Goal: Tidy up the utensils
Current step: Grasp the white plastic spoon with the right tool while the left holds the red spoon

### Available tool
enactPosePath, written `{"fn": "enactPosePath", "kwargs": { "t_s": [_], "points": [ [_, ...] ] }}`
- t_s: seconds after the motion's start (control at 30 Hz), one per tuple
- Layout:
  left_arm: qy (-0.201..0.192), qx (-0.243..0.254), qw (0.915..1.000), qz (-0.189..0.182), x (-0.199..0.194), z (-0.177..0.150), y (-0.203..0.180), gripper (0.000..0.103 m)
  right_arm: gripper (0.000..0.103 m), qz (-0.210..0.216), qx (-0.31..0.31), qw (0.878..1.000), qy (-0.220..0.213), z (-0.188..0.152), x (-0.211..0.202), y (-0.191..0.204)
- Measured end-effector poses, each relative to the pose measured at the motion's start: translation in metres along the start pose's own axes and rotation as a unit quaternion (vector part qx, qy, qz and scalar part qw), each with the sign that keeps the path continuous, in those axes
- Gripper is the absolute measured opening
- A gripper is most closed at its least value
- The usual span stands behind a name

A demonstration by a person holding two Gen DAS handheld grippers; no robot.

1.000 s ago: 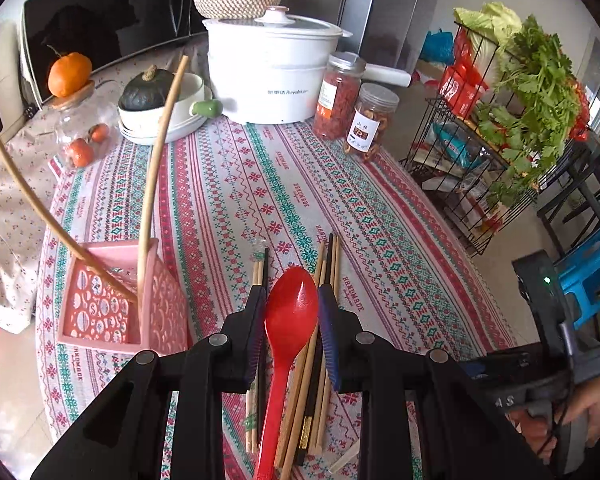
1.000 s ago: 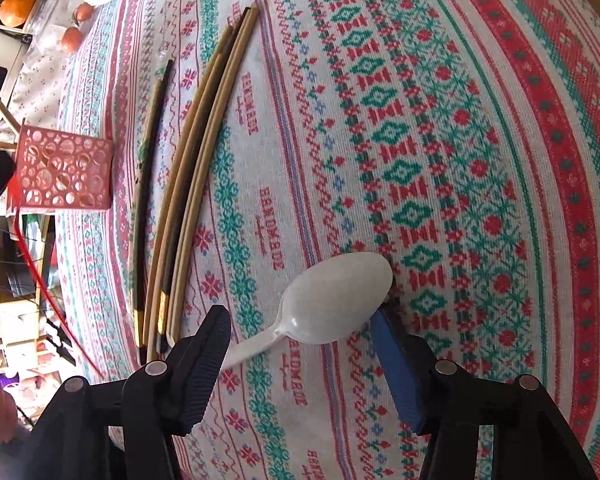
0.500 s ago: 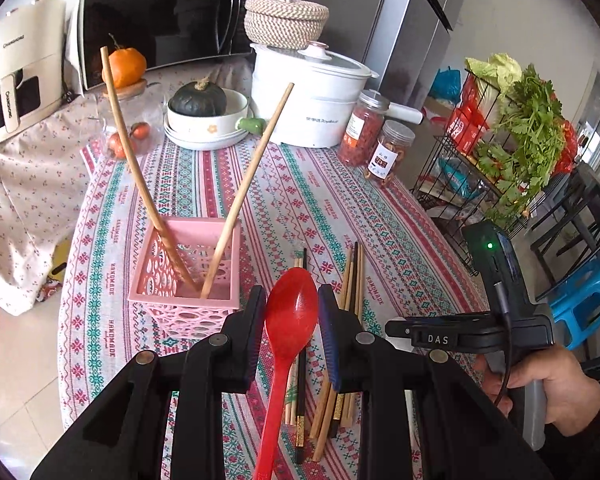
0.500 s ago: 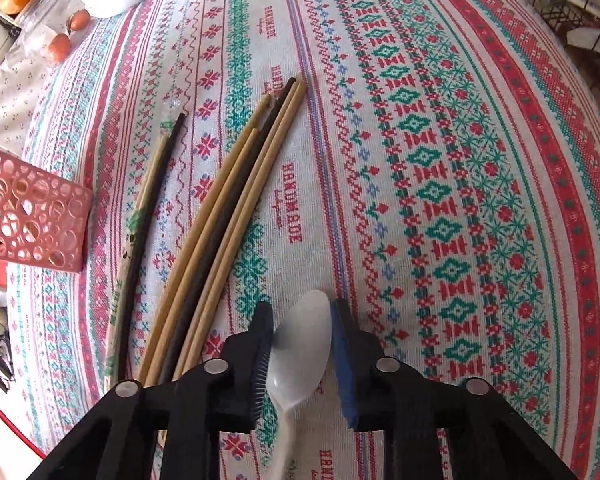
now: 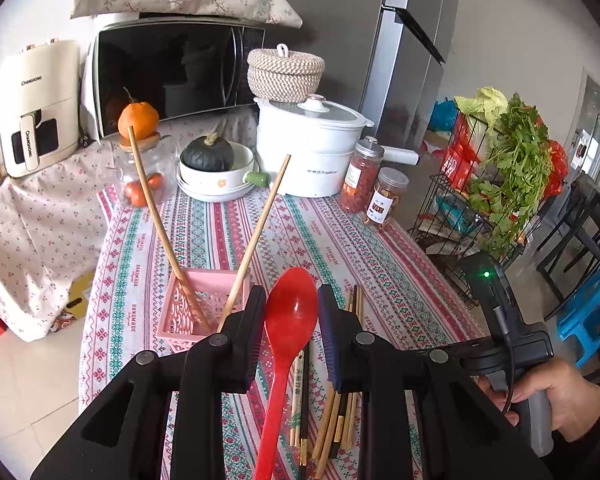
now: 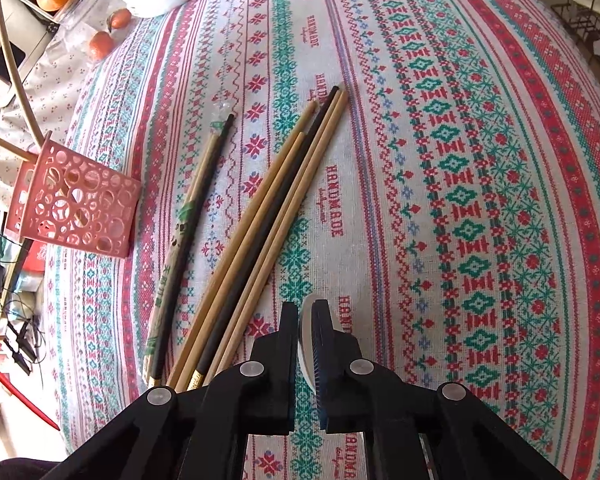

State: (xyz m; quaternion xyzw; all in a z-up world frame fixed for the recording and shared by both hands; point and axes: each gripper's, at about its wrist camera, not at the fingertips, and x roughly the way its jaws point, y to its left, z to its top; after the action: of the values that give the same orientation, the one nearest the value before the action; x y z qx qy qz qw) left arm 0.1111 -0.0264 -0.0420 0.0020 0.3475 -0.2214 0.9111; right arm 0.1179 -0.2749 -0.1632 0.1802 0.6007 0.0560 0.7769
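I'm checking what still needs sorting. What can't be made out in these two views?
- White spoon: right wrist view, mostly hidden between the closing fingers.
- Red spoon handle end: left wrist view, cut off by the bottom edge.
- Pink basket contents: near side hidden behind the left gripper.

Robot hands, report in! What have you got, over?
Left gripper holds red plastic spoon. Right gripper closing on white spoon. Pink perforated basket holds two sticks. Loose chopsticks wait on the cloth.

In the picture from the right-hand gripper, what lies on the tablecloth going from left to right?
Pink basket → printed and black chopsticks → loose bundle of chopsticks → white spoon held edge-on in the right gripper, whose jaws are closing.
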Motion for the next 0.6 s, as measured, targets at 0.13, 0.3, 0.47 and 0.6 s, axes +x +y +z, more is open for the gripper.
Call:
{"fn": "enactPosePath", "kwargs": {
  "t_s": [0.13,0.3,0.47,0.6],
  "points": [
    [0.003,0.003,1.0,0.003,-0.002,-0.002,0.0,0.028,0.04,-0.018,-0.02,1.0,-0.001,0.003,-0.005,0.006],
    [0.006,0.0,1.0,0.004,-0.002,-0.004,0.001,0.028,0.043,-0.058,-0.055,0.997,0.002,0.003,-0.004,0.013],
    [0.006,0.006,0.9999,0.009,-0.002,-0.005,-0.001,0.028,0.043,-0.069,-0.113,0.99,0.047,-0.004,0.018,0.037],
    [0.002,0.009,0.9998,0.016,-0.004,-0.005,-0.002,0.028,0.04,-0.114,-0.15,0.98,0.07,-0.012,0.037,0.045]
  ]
}}
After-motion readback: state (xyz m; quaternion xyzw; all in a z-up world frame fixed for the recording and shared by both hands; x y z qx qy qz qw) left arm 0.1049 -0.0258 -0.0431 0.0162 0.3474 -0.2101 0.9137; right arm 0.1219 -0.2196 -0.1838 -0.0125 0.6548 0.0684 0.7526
